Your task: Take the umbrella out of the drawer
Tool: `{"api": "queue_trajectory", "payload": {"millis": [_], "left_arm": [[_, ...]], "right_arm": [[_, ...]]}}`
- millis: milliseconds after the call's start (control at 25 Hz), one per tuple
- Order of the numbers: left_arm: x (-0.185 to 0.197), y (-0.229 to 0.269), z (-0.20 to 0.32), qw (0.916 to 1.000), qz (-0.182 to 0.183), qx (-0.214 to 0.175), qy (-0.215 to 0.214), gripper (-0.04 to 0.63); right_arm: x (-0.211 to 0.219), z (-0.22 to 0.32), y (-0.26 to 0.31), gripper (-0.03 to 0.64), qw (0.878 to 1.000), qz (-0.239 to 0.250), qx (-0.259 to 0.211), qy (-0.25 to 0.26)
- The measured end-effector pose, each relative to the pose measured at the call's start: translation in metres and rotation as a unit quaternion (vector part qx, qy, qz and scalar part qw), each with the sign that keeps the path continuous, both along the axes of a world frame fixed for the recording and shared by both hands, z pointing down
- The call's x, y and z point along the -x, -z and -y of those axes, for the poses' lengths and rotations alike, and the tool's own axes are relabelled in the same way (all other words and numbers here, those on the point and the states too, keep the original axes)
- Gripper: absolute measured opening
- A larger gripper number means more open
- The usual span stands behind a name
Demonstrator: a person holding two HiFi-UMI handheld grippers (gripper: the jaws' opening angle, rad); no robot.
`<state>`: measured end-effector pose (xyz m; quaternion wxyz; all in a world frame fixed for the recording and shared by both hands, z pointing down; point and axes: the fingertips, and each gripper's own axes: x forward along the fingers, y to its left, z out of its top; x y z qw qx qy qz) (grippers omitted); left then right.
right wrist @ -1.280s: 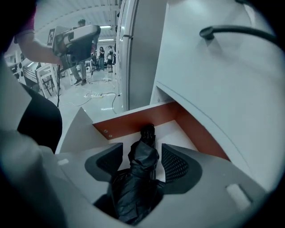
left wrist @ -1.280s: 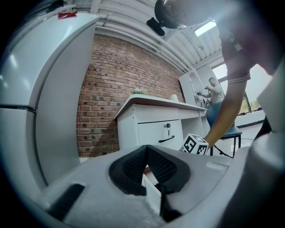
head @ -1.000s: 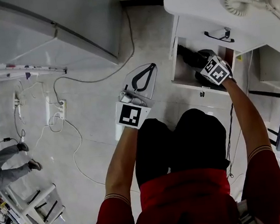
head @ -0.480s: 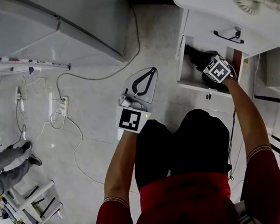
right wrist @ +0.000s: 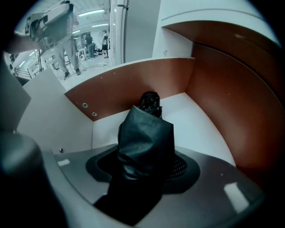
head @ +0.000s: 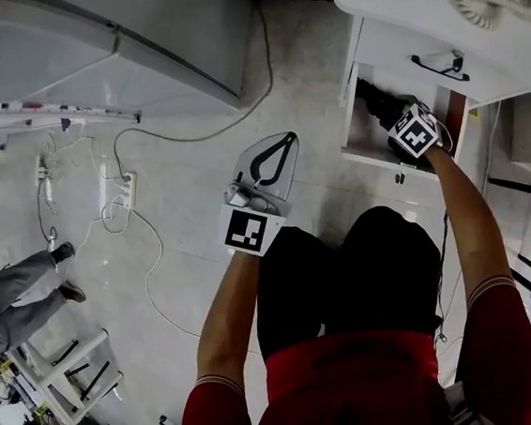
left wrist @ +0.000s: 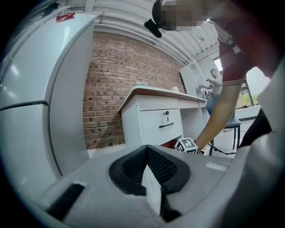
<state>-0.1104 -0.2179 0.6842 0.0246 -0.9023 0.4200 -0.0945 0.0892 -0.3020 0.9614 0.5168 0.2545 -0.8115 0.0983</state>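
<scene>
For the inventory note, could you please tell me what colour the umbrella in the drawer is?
The umbrella is black, clearest in the right gripper view.

Right gripper (head: 390, 120) lower into the drawer (right wrist: 133, 91), its jaws just closing about the black umbrella (right wrist: 144, 138)

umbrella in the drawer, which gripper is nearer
Right. The right gripper is down in the drawer, its jaws have just been closing on the umbrella; the left gripper hangs over the floor, away from it.
</scene>
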Motion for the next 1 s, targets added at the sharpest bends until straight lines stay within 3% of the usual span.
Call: {"api": "queue_trajectory", "payload": {"millis": [640,1000], "left_arm": [[-0.004,0.032,-0.008,0.999,-0.022,0.038,0.012,0.008],[-0.009,0.078,-0.009,0.9987,-0.019,0.046,0.004,0.008]], "right_arm": [[0.006,-0.01,0.097,0.256,0.991,0.079,-0.11,0.009],[0.019,-0.027,0.173,0.256,0.983,0.118,-0.142,0.019]]}}
